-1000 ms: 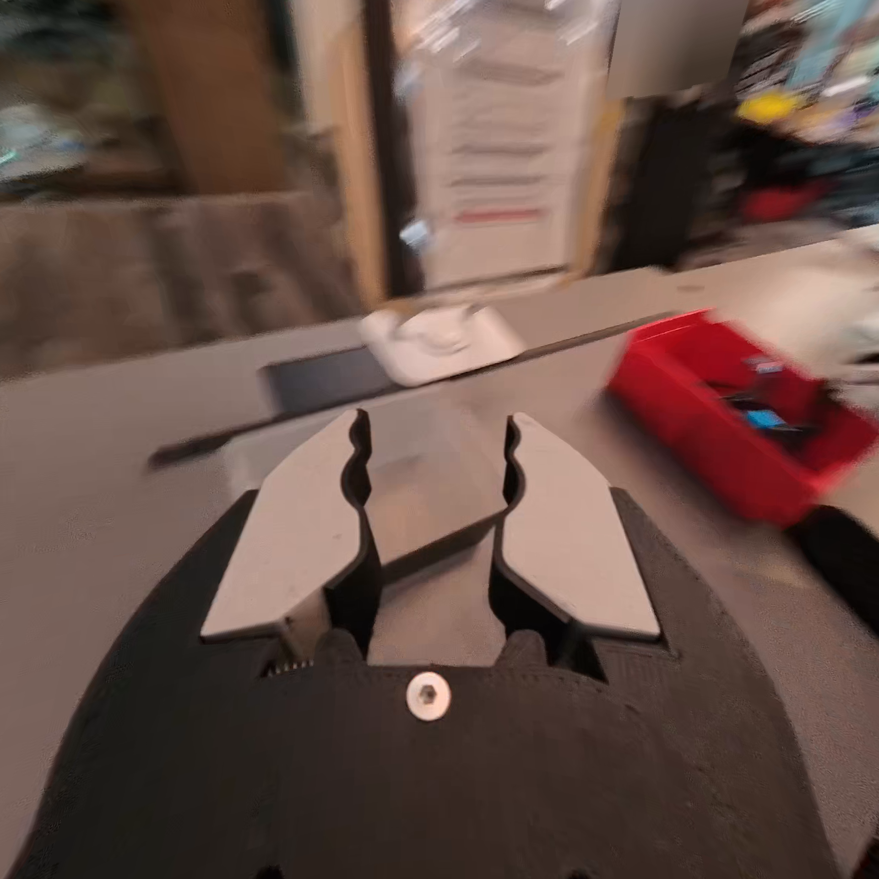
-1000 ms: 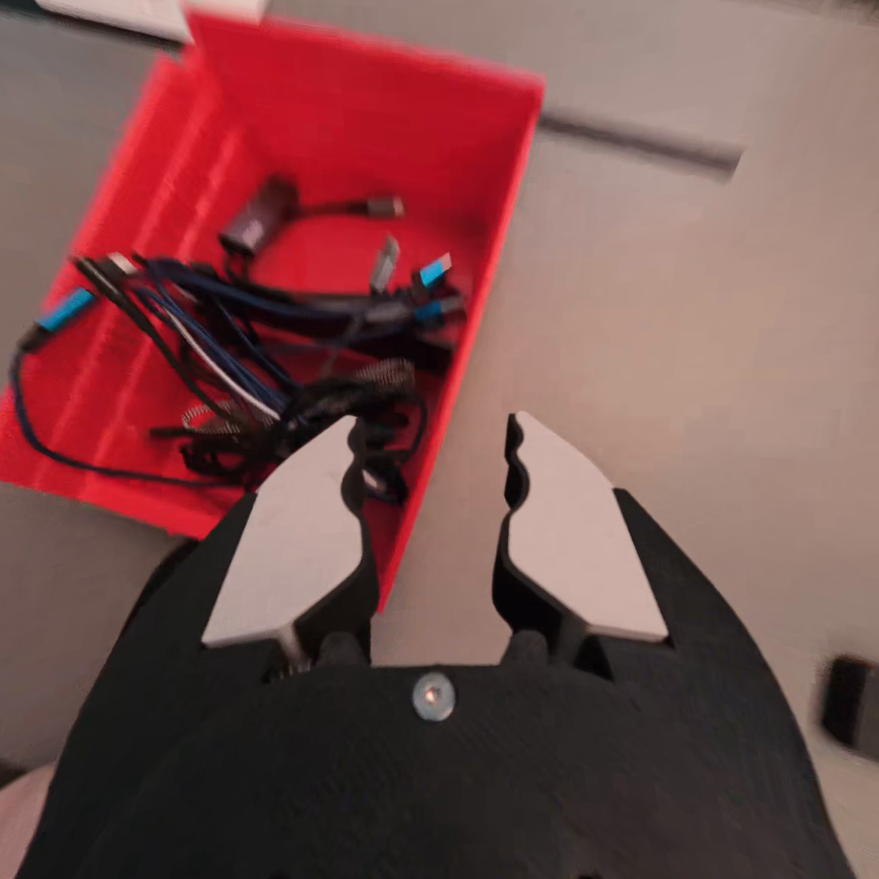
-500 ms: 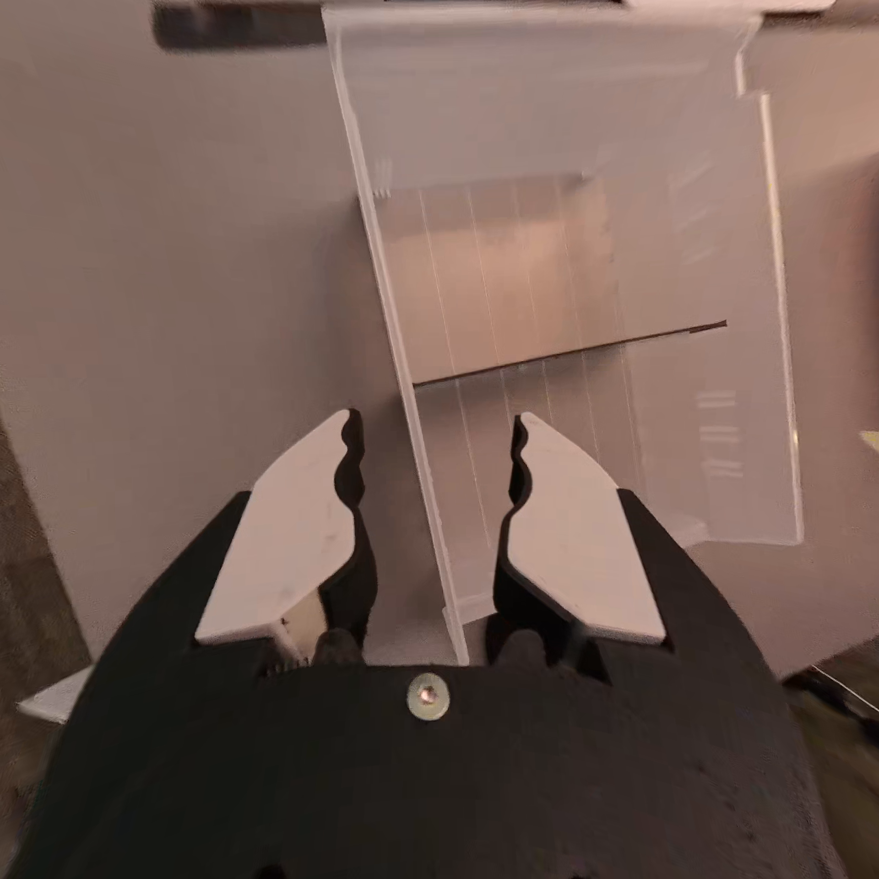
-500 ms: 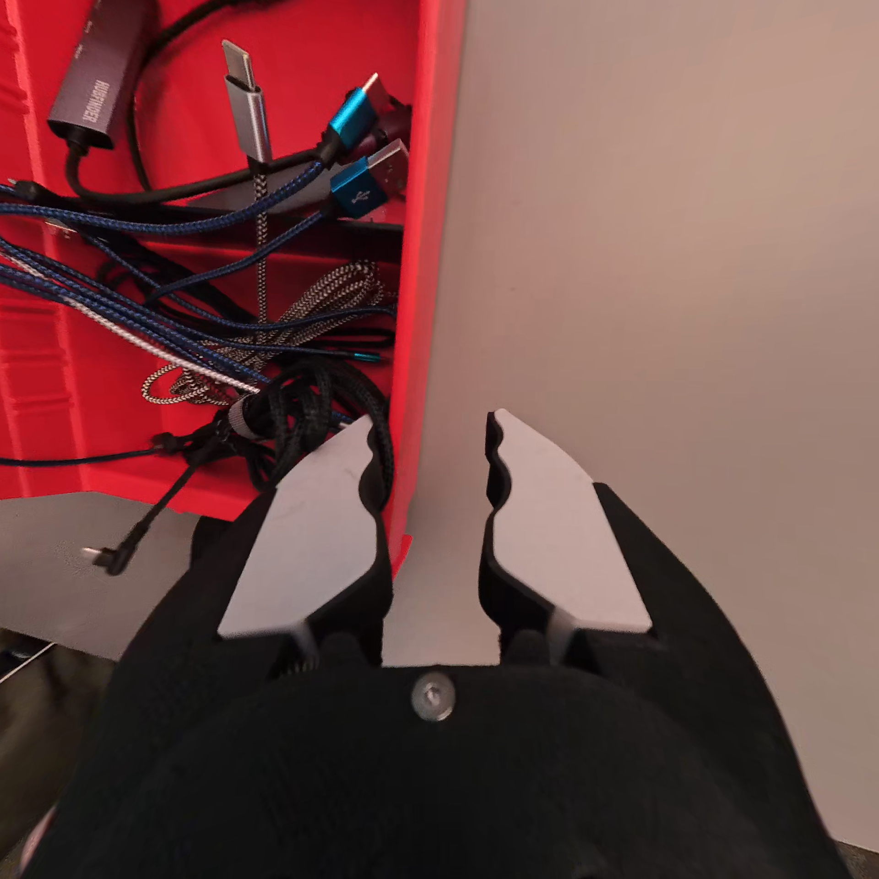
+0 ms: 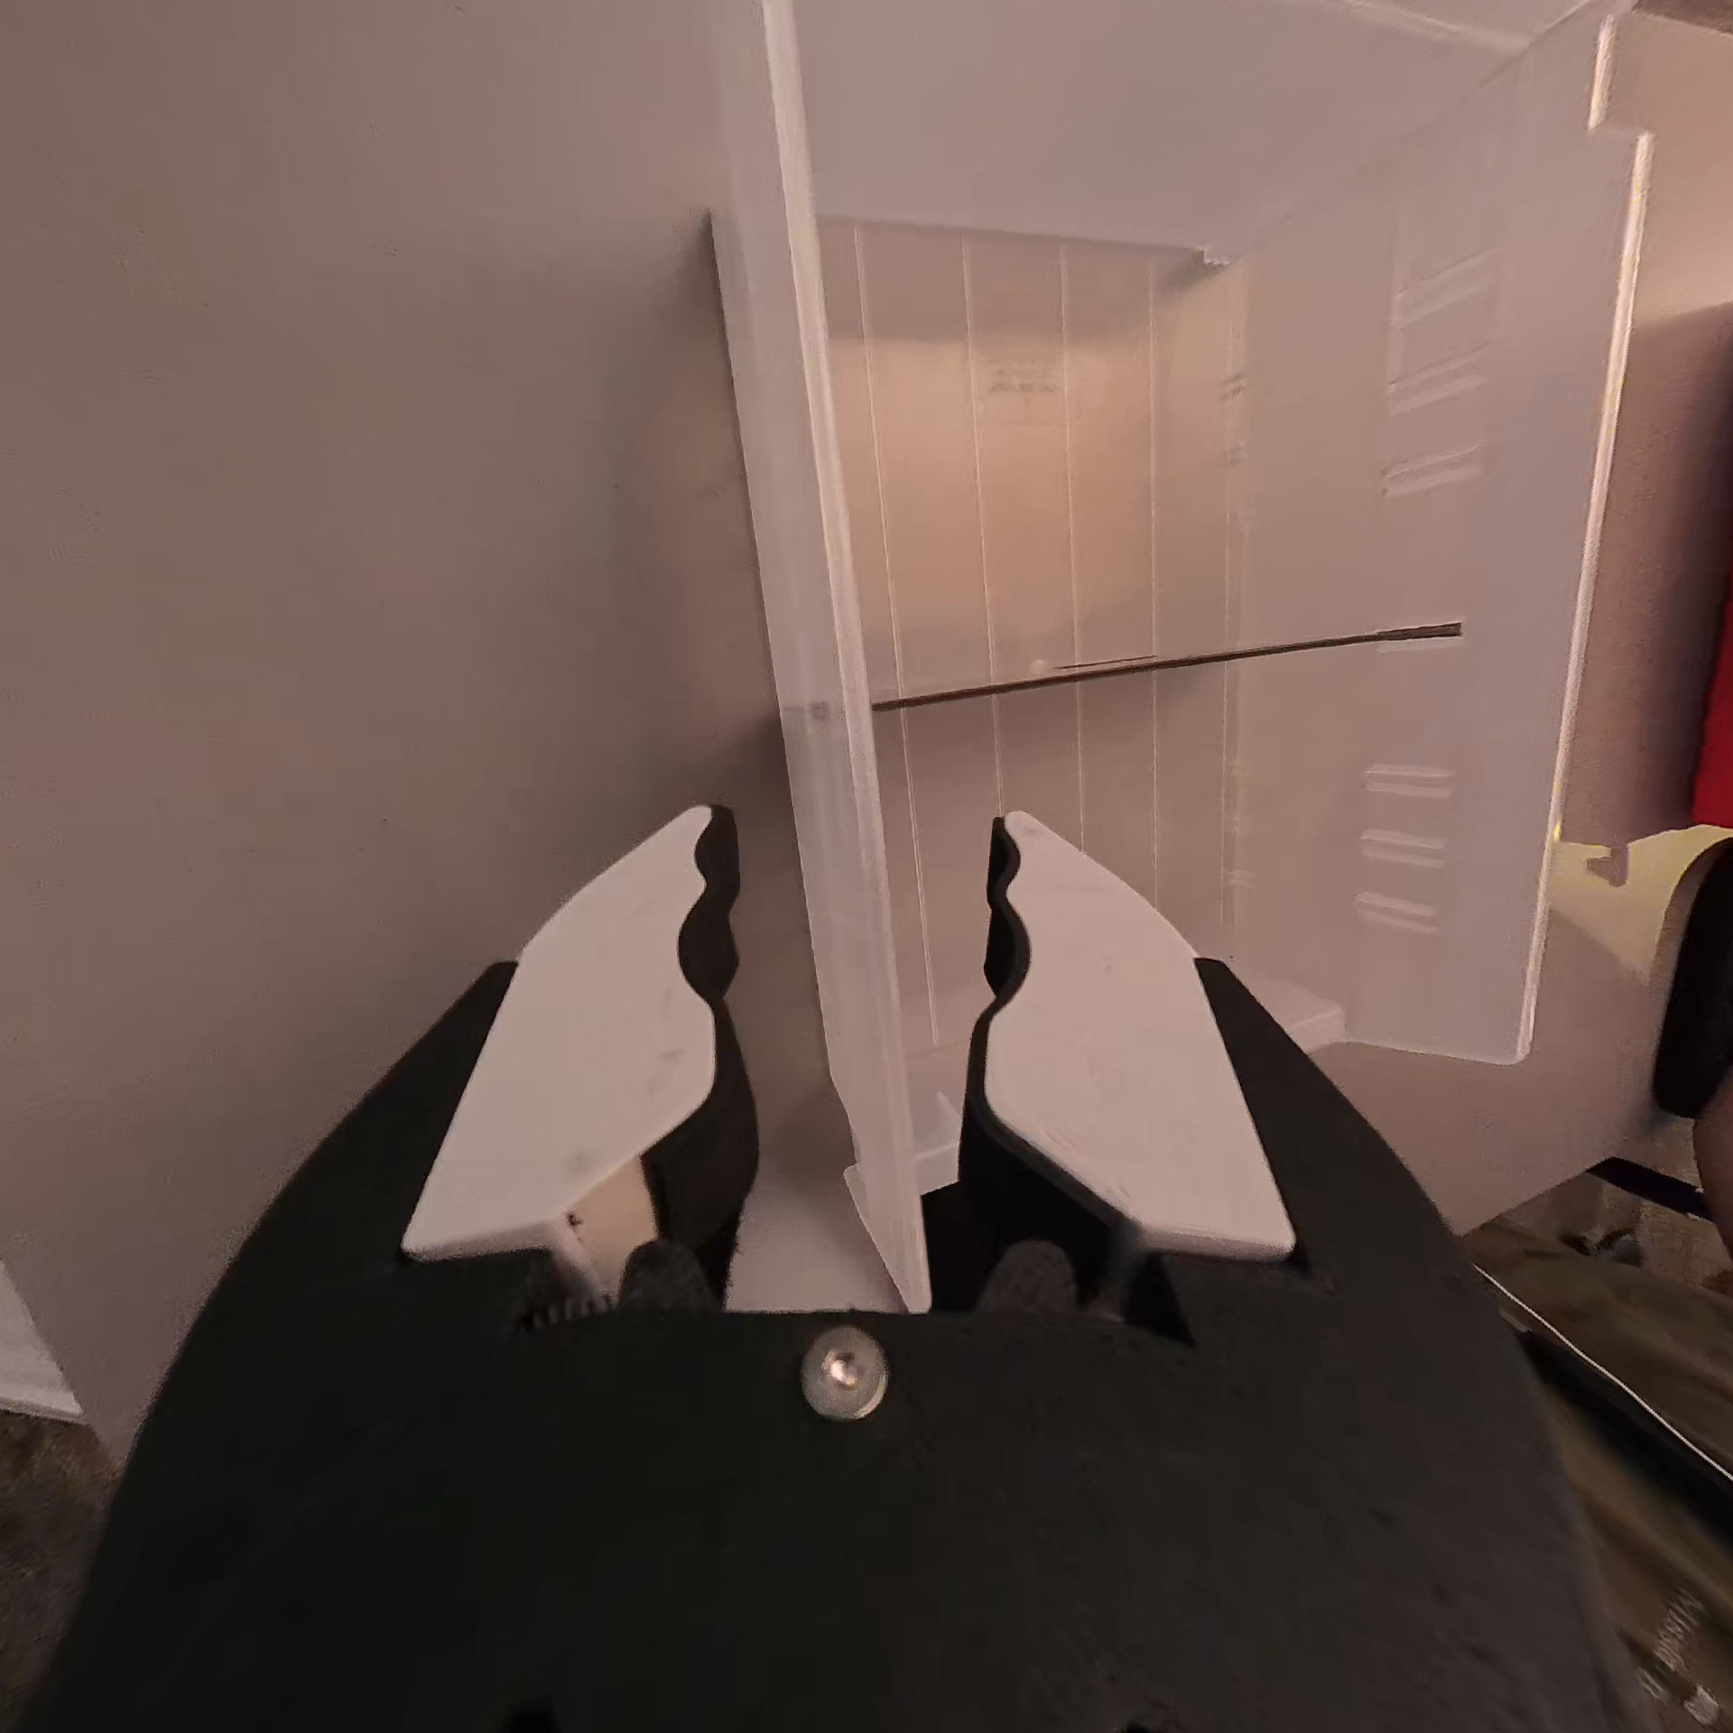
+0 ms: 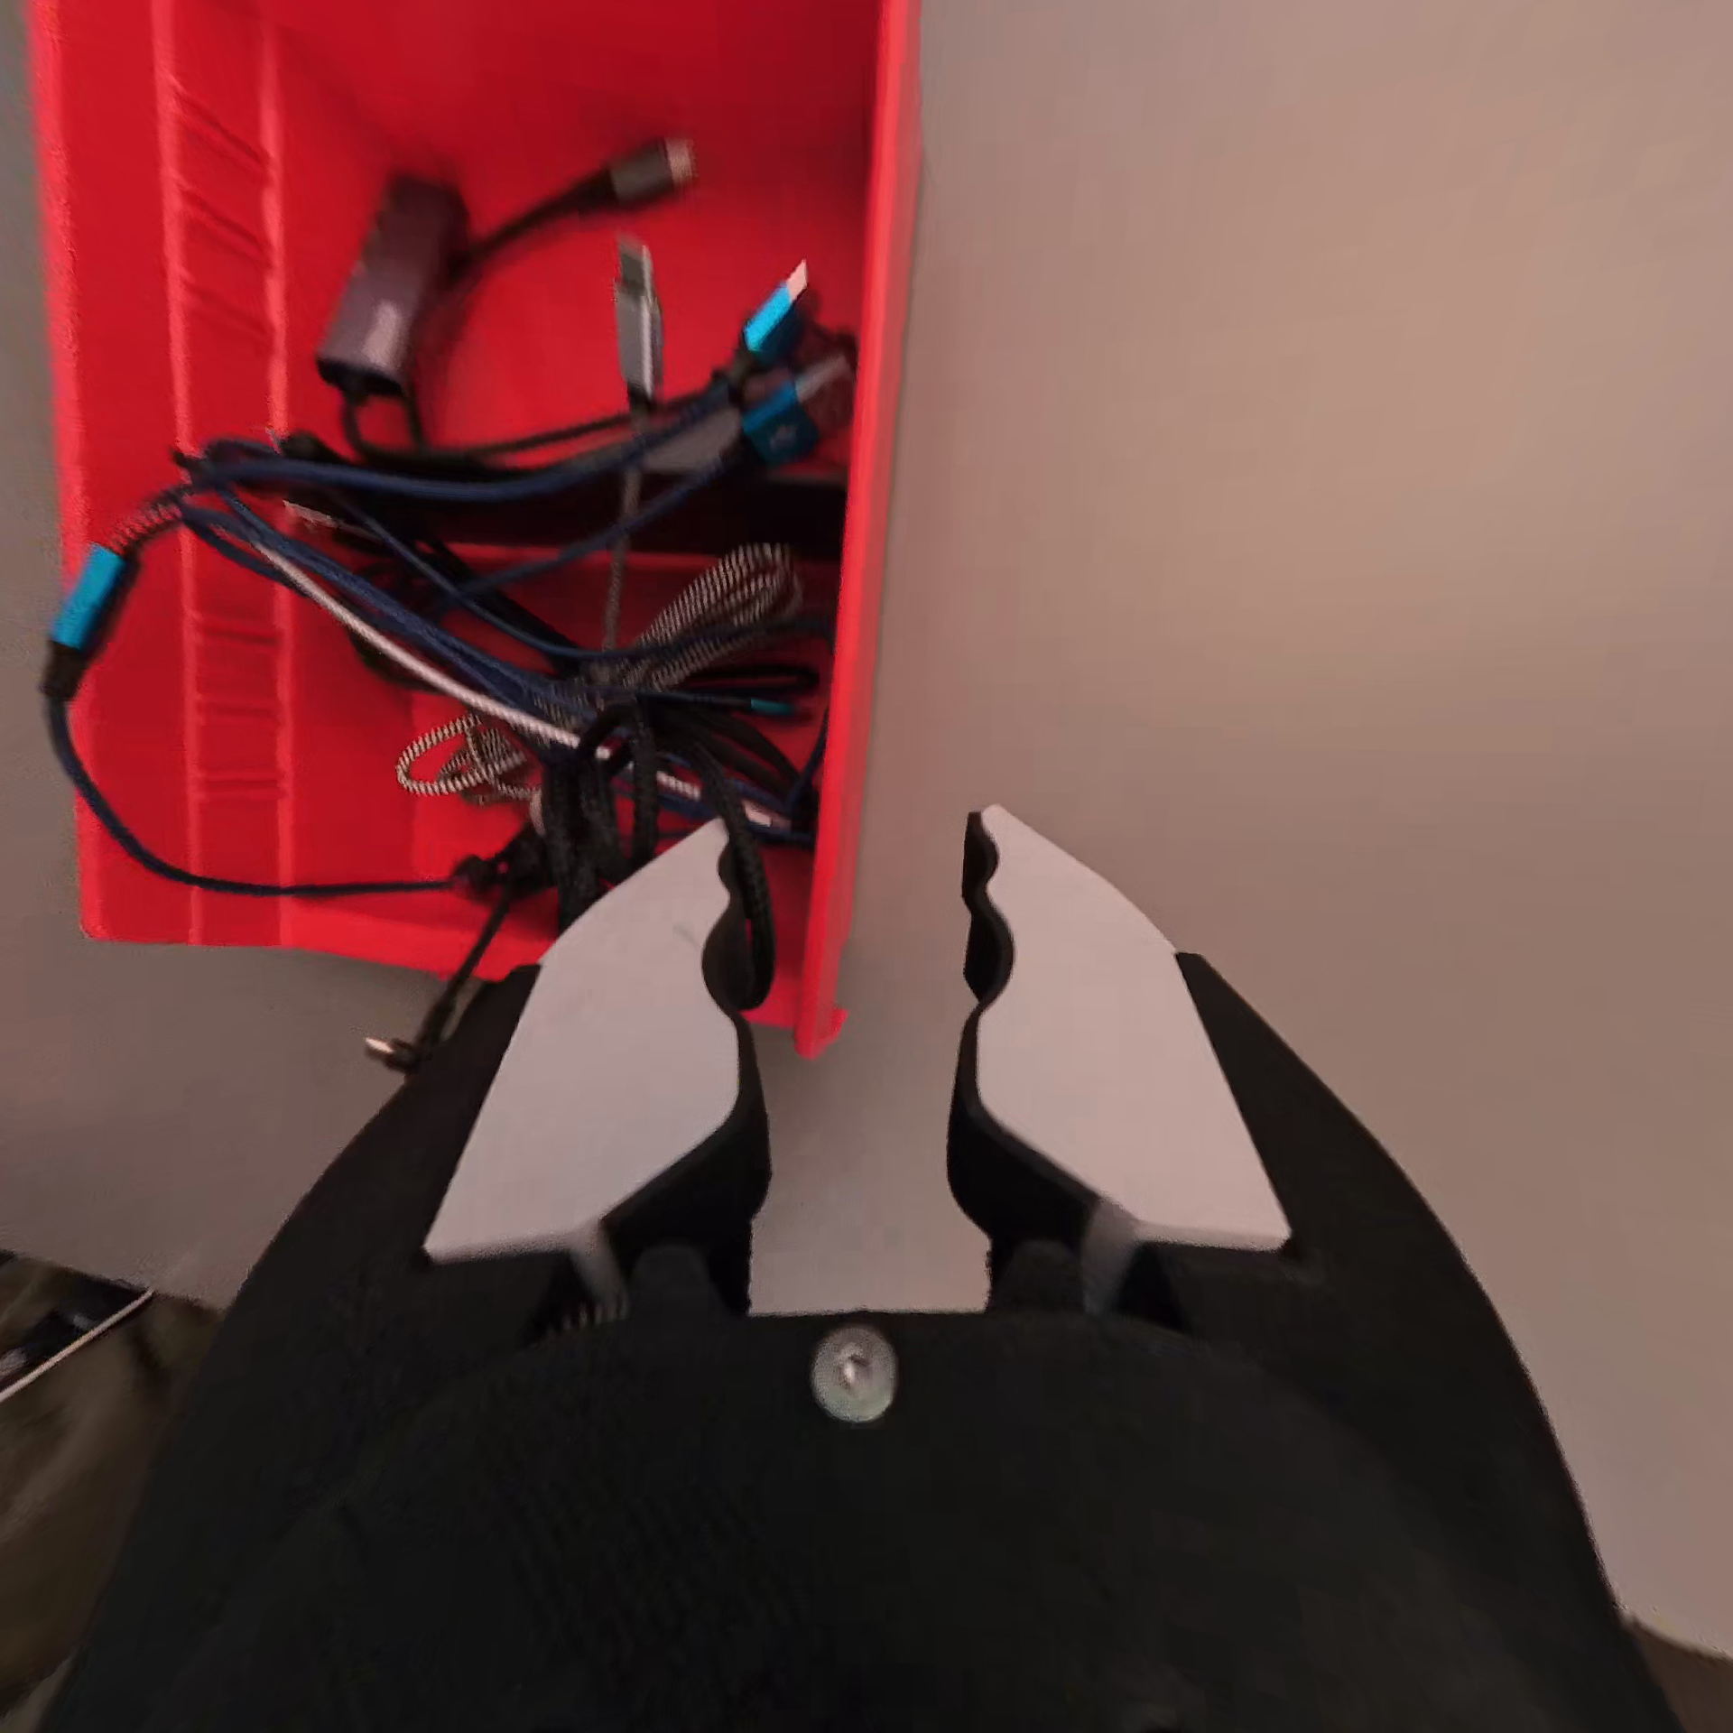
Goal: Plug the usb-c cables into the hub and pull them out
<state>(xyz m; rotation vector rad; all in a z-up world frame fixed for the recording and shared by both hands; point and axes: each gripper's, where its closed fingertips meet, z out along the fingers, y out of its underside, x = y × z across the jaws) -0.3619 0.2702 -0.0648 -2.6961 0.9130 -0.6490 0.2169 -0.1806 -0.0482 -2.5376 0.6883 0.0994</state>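
While we look along our two tools, these lines run left to right.

Left gripper: our left gripper point(image 5: 861, 830) stands open, its two white fingers point(image 5: 600, 1013) apart and clamping nothing.

Clear bin: the clear bin point(image 5: 1463, 563) lies on the pale table point(image 5: 328, 469). Its left wall rises between our left fingers and runs on toward 12 o'clock; we cannot tell if it touches either pad. The bin's floor spreads toward 1 and 2 o'clock and holds nothing we can see.

Right gripper: our right gripper point(image 6: 849, 825) is also open, fingers parted with bare table between them.

Red bin: the red bin point(image 6: 872, 469) lies from 10 to 12 o'clock of that gripper. Its right wall ends just ahead of the gap, nearer the left finger.

Cables: the usb-c cables point(image 6: 563, 656) lie tangled in the red bin at 11 o'clock, blue, black and grey braids together. A black braided loop sits just beside our left fingertip; touching or not, we cannot tell. One blue-plugged lead point(image 6: 84, 600) hangs over the bin's left wall at 10 o'clock. Another black plug point(image 6: 394, 1046) lies on the table past the near edge.

Hub: the grey hub point(image 6: 384, 291) rests at the far end of the red bin, at 11 o'clock, well apart from our fingers, its short lead curling toward 12.
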